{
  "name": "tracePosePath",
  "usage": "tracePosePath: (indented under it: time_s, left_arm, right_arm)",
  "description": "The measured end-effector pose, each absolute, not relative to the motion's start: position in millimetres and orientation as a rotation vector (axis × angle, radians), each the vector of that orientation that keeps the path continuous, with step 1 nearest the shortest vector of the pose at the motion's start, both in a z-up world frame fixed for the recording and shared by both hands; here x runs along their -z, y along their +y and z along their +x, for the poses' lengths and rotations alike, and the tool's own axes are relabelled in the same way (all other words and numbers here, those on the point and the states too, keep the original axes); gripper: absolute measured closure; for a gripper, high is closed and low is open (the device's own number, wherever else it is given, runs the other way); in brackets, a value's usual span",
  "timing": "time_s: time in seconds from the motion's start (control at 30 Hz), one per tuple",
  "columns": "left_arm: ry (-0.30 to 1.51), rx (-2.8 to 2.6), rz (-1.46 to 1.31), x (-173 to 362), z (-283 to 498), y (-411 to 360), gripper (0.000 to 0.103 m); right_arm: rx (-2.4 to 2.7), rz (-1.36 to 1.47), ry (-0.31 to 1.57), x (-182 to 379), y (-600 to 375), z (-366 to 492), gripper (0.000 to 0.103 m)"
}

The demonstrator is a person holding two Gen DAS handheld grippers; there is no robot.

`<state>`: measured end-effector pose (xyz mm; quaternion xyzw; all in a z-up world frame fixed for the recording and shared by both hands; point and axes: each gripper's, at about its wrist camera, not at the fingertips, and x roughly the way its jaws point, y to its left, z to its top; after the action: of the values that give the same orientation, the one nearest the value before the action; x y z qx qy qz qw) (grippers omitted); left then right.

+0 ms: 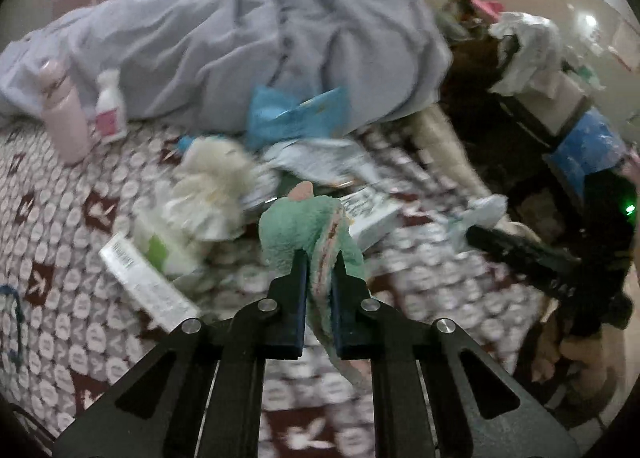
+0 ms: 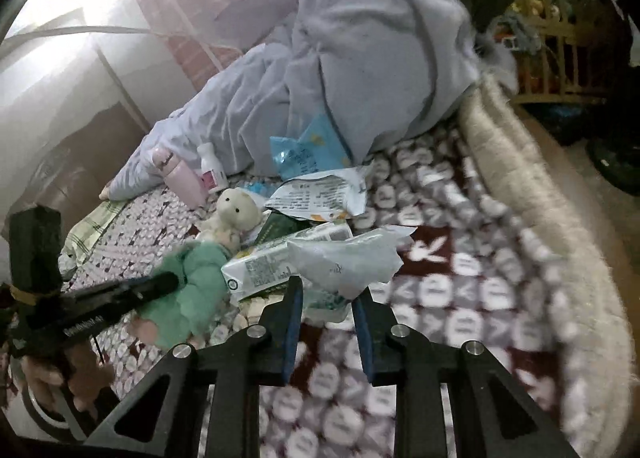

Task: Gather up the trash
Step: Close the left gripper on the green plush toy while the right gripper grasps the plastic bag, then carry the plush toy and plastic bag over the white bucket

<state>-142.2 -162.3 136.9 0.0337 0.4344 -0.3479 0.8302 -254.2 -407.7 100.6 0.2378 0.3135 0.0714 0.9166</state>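
My left gripper (image 1: 319,264) is shut on a green plush toy (image 1: 292,226), which it holds just above the patterned bed sheet (image 1: 72,258); the right wrist view shows the same gripper (image 2: 170,282) from the side, with the toy (image 2: 200,270) at its tip. A crumpled clear plastic wrapper (image 2: 344,258) is pinched in my right gripper (image 2: 328,292), over a white-and-green carton (image 2: 264,266). In the left wrist view that right gripper (image 1: 474,232) carries the wrapper (image 1: 486,208) at its tip. More litter lies behind: a torn white packet (image 2: 320,190) and a blue packet (image 2: 308,150).
A white teddy bear (image 2: 236,214), a pink bottle (image 2: 184,182) and a small white bottle (image 2: 212,170) sit by a heaped lavender duvet (image 2: 360,58). A flat barcode box (image 1: 144,286) lies at the left. The fluffy bed edge (image 2: 540,198) runs right, with cluttered furniture beyond.
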Motion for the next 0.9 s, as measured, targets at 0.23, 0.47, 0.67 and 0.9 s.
tracePosePath:
  time_s: [0.23, 0.47, 0.67, 0.9]
  left_arm:
    - [0.867, 0.880, 0.106, -165.2, -174.8, -228.4, 0.095]
    - [0.875, 0.962, 0.116, -179.1, -192.4, -275.2, 0.095]
    - [0.860, 1.017, 0.156, -188.2, -214.9, -306.8, 0.095]
    - [0.882, 1.095, 0.192, -179.8, -239.5, -358.6, 0.095]
  right_arm:
    - [-0.045, 0.513, 0.623, -102.5, -447.2, -296.9, 0.079]
    - [0.055, 0.567, 0.614, -92.0, -500.6, -336.0, 0.079]
    - [0.124, 0.578, 0.600, -86.2, -525.8, -363.2, 0.079]
    - [0.220, 0.614, 0.611, -70.8, -562.7, -394.2, 0.079]
